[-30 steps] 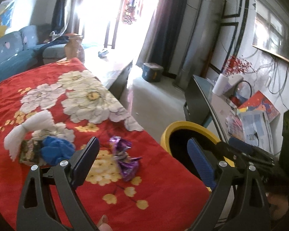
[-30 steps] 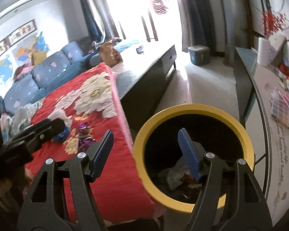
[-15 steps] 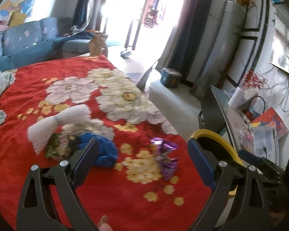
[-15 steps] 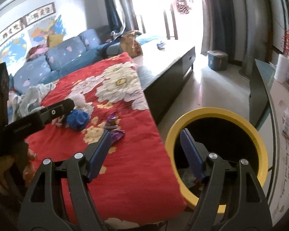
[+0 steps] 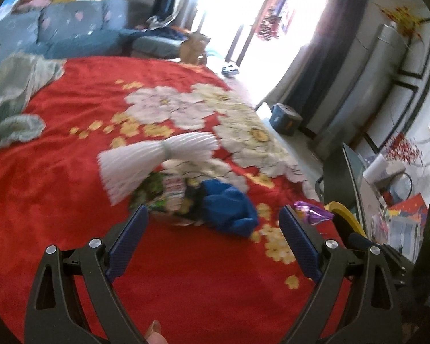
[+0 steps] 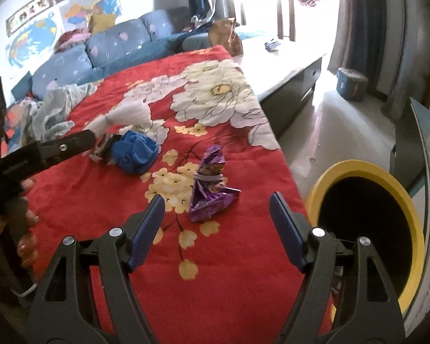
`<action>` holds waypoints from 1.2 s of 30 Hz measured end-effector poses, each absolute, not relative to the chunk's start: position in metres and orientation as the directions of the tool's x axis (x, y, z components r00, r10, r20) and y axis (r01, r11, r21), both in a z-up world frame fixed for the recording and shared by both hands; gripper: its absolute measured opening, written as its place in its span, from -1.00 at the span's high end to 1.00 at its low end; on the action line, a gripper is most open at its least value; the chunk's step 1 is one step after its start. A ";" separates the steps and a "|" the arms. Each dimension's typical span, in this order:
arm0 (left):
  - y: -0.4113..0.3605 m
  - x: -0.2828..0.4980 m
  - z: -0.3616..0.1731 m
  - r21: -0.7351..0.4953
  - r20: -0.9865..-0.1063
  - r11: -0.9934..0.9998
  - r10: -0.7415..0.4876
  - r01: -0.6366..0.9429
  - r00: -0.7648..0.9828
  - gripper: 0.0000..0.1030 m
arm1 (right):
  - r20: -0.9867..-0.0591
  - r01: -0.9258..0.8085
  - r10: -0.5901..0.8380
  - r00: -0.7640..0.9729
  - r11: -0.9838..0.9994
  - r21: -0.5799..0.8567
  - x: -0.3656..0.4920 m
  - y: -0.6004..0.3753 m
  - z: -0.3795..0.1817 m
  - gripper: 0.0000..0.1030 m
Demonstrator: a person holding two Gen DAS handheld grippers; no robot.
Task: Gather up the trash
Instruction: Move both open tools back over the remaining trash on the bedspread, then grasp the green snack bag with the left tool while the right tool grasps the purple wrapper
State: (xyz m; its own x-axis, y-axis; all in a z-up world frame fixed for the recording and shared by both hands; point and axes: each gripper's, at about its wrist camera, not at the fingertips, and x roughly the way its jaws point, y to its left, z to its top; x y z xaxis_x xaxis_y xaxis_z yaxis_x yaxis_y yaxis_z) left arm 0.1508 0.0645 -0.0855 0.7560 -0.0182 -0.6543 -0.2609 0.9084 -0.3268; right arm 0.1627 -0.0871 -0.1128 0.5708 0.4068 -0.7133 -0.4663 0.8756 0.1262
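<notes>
Trash lies on a red flowered blanket (image 5: 57, 200): a white pleated paper bundle (image 5: 146, 160), a green printed wrapper (image 5: 169, 195), a crumpled blue wad (image 5: 229, 209) and a purple foil wrapper (image 5: 312, 212). My left gripper (image 5: 213, 238) is open and empty, just short of the blue wad and green wrapper. My right gripper (image 6: 216, 223) is open and empty, hovering just short of the purple wrapper (image 6: 209, 189). The blue wad (image 6: 134, 152) and left gripper (image 6: 57, 149) show in the right wrist view. A yellow-rimmed bin (image 6: 372, 229) stands off the blanket's right edge.
Grey-green clothes (image 5: 11, 100) lie on the blanket's far left. A blue sofa (image 6: 100, 48) stands behind. A low table (image 6: 286, 60) adjoins the blanket's far end. A glass desk with papers (image 5: 401, 223) is at right, a blue box (image 6: 352, 84) on the floor.
Both grippers have swung left, away from the bin and over the blanket. The left now faces the blue wad, the right faces the purple wrapper. Both stayed open.
</notes>
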 end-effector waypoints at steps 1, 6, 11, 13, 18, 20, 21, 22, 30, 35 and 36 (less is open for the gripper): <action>0.070 0.150 -0.089 -0.339 -0.658 0.901 -0.022 -0.269 0.753 -0.71 | -0.718 -0.467 0.402 0.568 0.876 0.122 0.164 -0.085 -0.115 -0.30; 0.089 0.149 -0.104 -0.408 -0.677 0.859 -0.057 -0.310 0.734 -0.44 | -0.735 -0.448 0.391 0.554 0.884 0.133 0.180 -0.073 -0.122 -0.30; 0.102 0.152 -0.119 -0.519 -0.668 0.792 -0.143 -0.320 0.731 -0.21 | -0.751 -0.438 0.387 0.535 0.887 0.145 0.187 -0.068 -0.133 -0.29; 0.104 0.153 -0.123 -0.566 -0.654 0.760 -0.178 -0.319 0.735 -0.17 | -0.760 -0.439 0.387 0.523 0.886 0.149 0.188 -0.067 -0.140 -0.19; 0.113 0.159 -0.134 -0.657 -0.614 0.677 -0.224 -0.333 0.757 -0.01 | -0.757 -0.459 0.387 0.527 0.879 0.131 0.181 -0.064 -0.145 0.12; 0.116 0.161 -0.136 -0.675 -0.605 0.654 -0.227 -0.341 0.763 0.09 | -0.755 -0.460 0.393 0.526 0.877 0.136 0.181 -0.065 -0.144 0.24; 0.117 0.162 -0.138 -0.686 -0.600 0.639 -0.228 -0.347 0.766 0.18 | -0.754 -0.460 0.397 0.524 0.876 0.141 0.181 -0.066 -0.144 0.25; 0.118 0.162 -0.139 -0.691 -0.599 0.632 -0.228 -0.352 0.767 0.23 | -0.753 -0.462 0.398 0.524 0.875 0.141 0.180 -0.067 -0.144 0.26; 0.116 0.161 -0.135 -0.689 -0.586 0.646 -0.232 -0.328 0.776 0.87 | -0.750 -0.468 0.405 0.523 0.872 0.145 0.174 -0.070 -0.141 0.32; 0.110 0.153 -0.124 -0.672 -0.578 0.680 -0.233 -0.294 0.782 0.88 | -0.747 -0.472 0.418 0.517 0.867 0.158 0.169 -0.077 -0.136 0.34; 0.110 0.152 -0.122 -0.670 -0.576 0.684 -0.234 -0.288 0.783 0.88 | -0.746 -0.475 0.422 0.516 0.865 0.161 0.167 -0.077 -0.135 0.35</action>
